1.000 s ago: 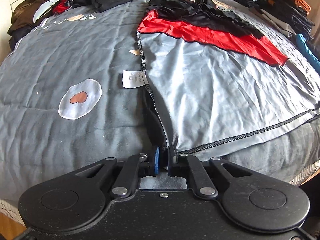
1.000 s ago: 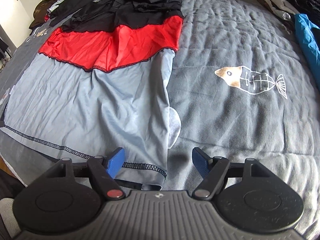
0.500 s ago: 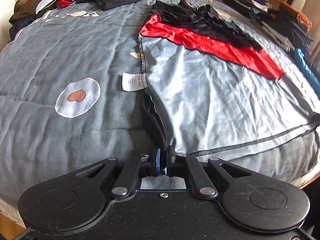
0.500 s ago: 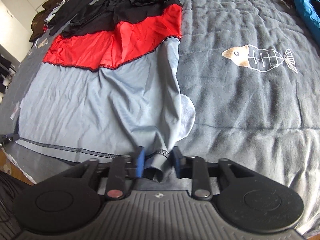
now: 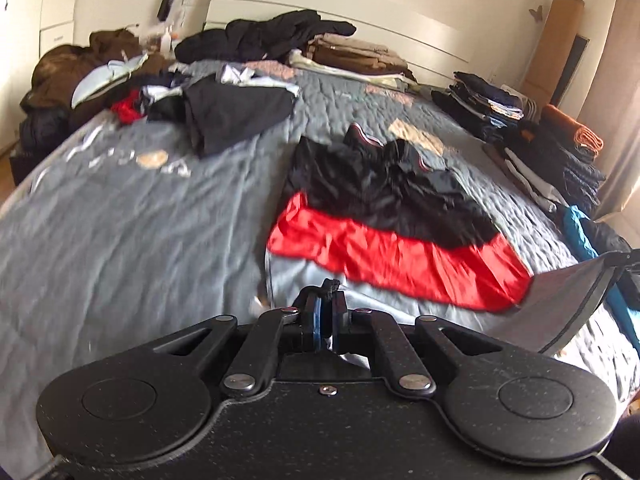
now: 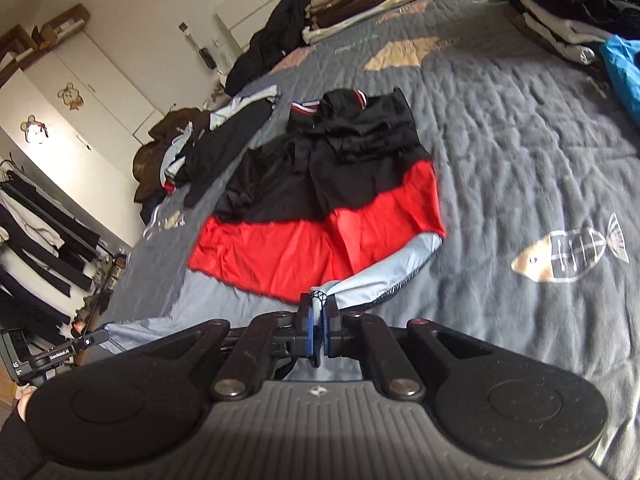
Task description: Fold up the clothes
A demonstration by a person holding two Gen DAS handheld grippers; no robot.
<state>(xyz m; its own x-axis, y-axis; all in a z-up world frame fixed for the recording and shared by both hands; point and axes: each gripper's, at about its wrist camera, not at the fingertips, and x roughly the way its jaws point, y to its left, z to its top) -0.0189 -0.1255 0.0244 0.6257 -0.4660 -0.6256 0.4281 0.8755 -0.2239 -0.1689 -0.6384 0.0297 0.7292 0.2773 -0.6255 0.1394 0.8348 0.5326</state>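
- On the near half of the grey quilted bed: a thin, slick grey, red and black sports jersey lies spread, collar end far, grey hem end near.
- Left gripper: jaws pinched tight on the near left hem corner; a dark tuft of stitched edge pokes up between the pads.
- Right gripper: jaws likewise clamped on the near right hem corner, pale grey cloth bunched between the blue pads.
- Hem end is raised off the bed; the lifted grey panel slopes across the right edge of the left wrist view.
- Handling, as judged: very light, limp, smooth synthetic. Likely to slide and billow, holds no crease by itself. Corner pinches on the stitched hem look the safest hold; the seam gives the pads something to bite.
- Risk: the slick red band may slip over the black part when the hem is carried forward.
- Room: open quilt to the left and right of the jersey. Loose dark clothes far left, folded stacks along the right edge, well apart.
- Near bed edge sits just under both grippers.
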